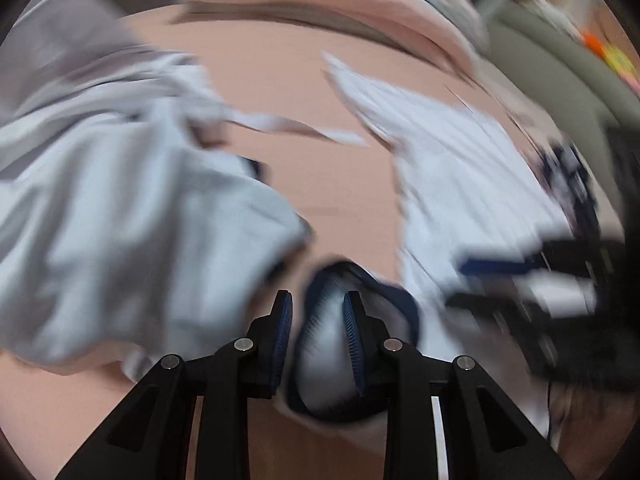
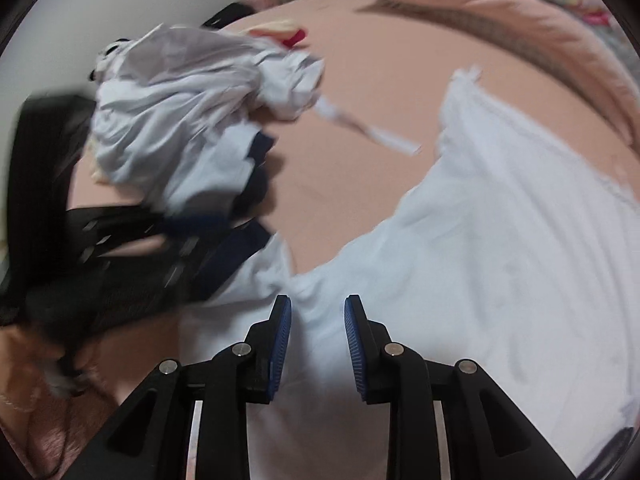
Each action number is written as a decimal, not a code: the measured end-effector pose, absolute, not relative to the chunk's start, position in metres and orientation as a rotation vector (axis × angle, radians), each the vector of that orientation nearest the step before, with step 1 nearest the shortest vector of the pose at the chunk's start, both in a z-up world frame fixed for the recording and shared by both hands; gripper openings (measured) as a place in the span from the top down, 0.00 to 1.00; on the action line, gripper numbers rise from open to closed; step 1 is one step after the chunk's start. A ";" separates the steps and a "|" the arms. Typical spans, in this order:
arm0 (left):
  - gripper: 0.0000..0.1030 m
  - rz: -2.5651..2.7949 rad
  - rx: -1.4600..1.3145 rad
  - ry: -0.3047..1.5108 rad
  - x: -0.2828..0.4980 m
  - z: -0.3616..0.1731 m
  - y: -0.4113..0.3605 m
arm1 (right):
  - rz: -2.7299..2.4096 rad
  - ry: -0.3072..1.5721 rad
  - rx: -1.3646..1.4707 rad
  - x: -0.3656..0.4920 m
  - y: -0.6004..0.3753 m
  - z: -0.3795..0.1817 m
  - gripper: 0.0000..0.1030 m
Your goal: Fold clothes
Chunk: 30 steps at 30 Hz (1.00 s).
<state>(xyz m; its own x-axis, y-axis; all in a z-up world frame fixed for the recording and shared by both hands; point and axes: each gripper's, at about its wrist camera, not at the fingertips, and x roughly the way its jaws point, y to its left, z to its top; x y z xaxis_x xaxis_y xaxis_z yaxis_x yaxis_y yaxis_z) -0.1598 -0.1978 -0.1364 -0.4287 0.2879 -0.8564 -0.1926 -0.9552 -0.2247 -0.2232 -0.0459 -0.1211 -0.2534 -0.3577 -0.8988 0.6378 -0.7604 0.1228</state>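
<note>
I keep the left hand-held gripper clamped on the shirt's navy-trimmed edge to anchor it on the bed, while the right hand-held gripper straddles a white fold, grip unclear, beside the unfolded pile.

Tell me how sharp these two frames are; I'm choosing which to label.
Left wrist view: heavy motion smear over the grey clothes pile and white garment; only the left tool is crisp. Right wrist view: milder blur, folds readable in the garment, but the other tool at left is streaked. Both bend straight lines at the edges.
</note>
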 end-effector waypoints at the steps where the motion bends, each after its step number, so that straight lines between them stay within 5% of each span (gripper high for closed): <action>1: 0.77 2.410 -1.482 -0.083 -0.157 -0.136 -0.192 | -2.040 0.362 1.371 -0.225 -0.048 -0.122 0.74; 7: 0.77 2.447 -1.394 0.022 -0.173 -0.129 -0.174 | -1.972 0.379 1.369 -0.218 -0.052 -0.128 0.74; 11: 0.78 2.393 -1.425 -0.059 -0.171 -0.134 -0.175 | -1.979 0.350 1.380 -0.216 -0.043 -0.125 0.74; 12: 0.91 2.374 -1.426 -0.100 -0.175 -0.136 -0.176 | -1.983 0.343 1.385 -0.218 -0.041 -0.125 0.74; 13: 0.94 2.353 -1.425 -0.146 -0.181 -0.138 -0.177 | -1.986 0.337 1.391 -0.221 -0.039 -0.125 0.74; 26: 0.95 2.527 -1.423 -0.642 -0.164 -0.135 -0.232 | -1.963 0.327 1.353 -0.219 -0.056 -0.123 0.74; 30: 0.92 2.512 -1.538 -0.610 -0.164 -0.143 -0.232 | -2.048 0.407 1.368 -0.222 -0.064 -0.134 0.74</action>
<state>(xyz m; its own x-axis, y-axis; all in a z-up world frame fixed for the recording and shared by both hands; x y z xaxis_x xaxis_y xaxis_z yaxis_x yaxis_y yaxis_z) -0.1641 -0.2320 -0.1427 -0.4704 0.3178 -0.8232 0.0953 -0.9092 -0.4054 -0.2215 -0.0636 -0.1340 -0.2589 -0.3323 -0.9070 0.6538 -0.7514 0.0887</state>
